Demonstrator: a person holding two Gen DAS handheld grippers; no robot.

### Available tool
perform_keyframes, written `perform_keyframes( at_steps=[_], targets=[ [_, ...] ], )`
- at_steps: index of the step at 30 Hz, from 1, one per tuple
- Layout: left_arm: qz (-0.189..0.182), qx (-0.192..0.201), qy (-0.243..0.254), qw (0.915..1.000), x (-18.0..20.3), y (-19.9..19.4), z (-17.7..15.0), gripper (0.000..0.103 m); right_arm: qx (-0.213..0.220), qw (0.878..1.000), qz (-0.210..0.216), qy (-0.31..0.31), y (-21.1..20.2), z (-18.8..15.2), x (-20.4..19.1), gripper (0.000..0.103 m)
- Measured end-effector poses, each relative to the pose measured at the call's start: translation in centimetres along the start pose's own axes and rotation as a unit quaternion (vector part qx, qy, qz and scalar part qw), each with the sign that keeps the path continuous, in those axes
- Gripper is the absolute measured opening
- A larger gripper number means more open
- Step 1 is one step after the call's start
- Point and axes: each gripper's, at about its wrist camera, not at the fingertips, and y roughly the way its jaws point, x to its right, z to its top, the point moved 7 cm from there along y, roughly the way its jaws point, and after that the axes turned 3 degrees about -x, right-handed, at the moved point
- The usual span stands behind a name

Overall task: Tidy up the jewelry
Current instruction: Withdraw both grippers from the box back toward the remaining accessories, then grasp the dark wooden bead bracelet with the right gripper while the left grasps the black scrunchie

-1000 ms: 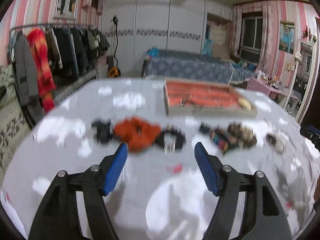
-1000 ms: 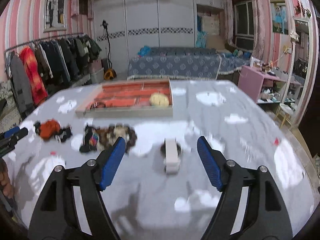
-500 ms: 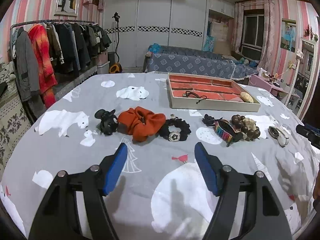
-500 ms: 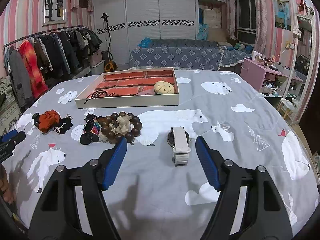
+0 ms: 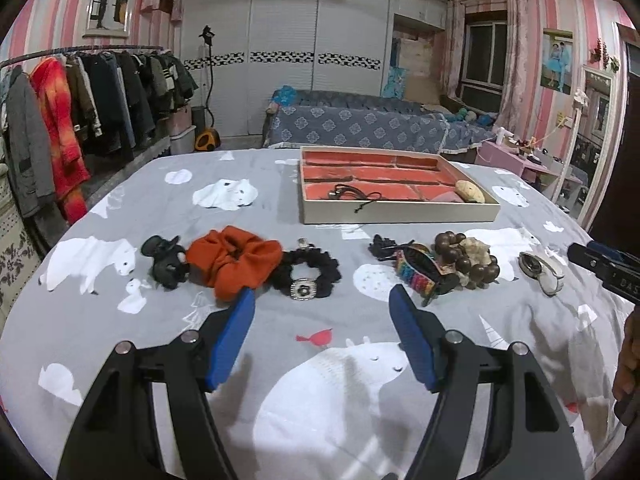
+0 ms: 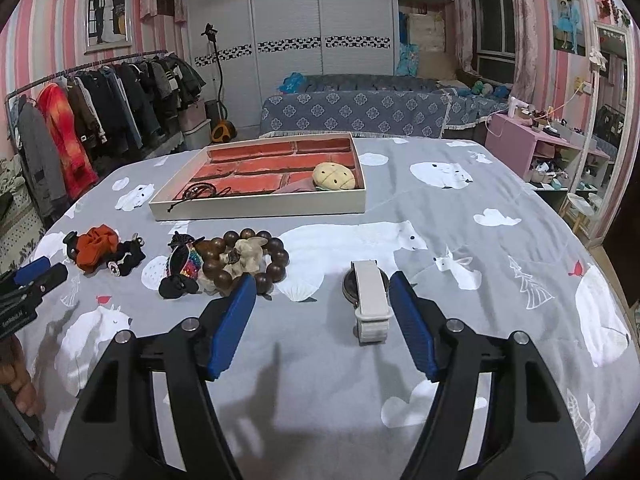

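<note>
A row of accessories lies on the grey bear-print tablecloth: a black claw clip [image 5: 166, 262], an orange scrunchie [image 5: 234, 258], a black scrunchie with a silver charm [image 5: 308, 274], a colourful clip [image 5: 416, 272], a brown bead bracelet [image 6: 244, 258] and a white-strapped watch [image 6: 370, 298]. Behind them stands the red-lined tray [image 5: 396, 216], which holds a black cord necklace [image 5: 352, 194] and a beige round piece [image 6: 334, 176]. My left gripper [image 5: 322, 310] is open and empty in front of the black scrunchie. My right gripper [image 6: 322, 290] is open and empty, with the watch near its right finger.
A clothes rack [image 5: 80, 120] stands to the left of the table. A bed with a blue cover [image 6: 360, 108] is behind it. A pink shelf [image 6: 536, 148] and a mirror are at the right. The other gripper shows at the frame edge in each view.
Both grippers have moved forward towards the row of accessories, which now looks larger and closer. Both stay open and empty. No object has moved.
</note>
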Motion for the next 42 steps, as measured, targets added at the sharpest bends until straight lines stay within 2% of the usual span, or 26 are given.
perform_keyframes(
  at_steps=[9, 17, 24, 30, 34, 38, 42],
  targets=[
    [-0.009, -0.007, 0.012, 0.9999, 1.9, 2.2, 1.5, 0.069, -0.010, 1.000, 0.008, -0.011, 2.5, 1.3, -1.1, 0.066],
    [-0.001, -0.027, 0.010, 0.9996, 1.4, 5.4, 1.9, 0.069, -0.022, 1.000, 0.007, -0.013, 4.9, 2.2, -1.4, 0.063],
    [-0.015, -0.042, 0.022, 0.9988, 2.0, 7.7, 2.0, 0.067, -0.042, 0.999, 0.010, -0.014, 7.3, 2.1, -1.9, 0.061],
    [-0.009, -0.090, 0.018, 0.9958, 1.5, 11.2, 1.8, 0.047, -0.055, 0.998, 0.011, -0.012, 9.2, 2.3, -2.2, 0.060],
    [-0.013, -0.112, 0.014, 0.9936, 1.3, 12.6, 1.5, 0.039, -0.069, 0.998, 0.008, -0.012, 10.7, 2.1, -2.1, 0.058],
    [-0.021, -0.132, 0.001, 0.9910, 0.9, 13.7, 1.2, 0.029, -0.086, 0.996, 0.004, -0.008, 12.2, 1.9, -1.9, 0.050],
    [-0.026, -0.138, -0.001, 0.9901, 0.9, 14.0, 1.1, 0.027, -0.106, 0.994, 0.010, -0.010, 13.2, 1.6, -2.2, 0.048]
  ],
)
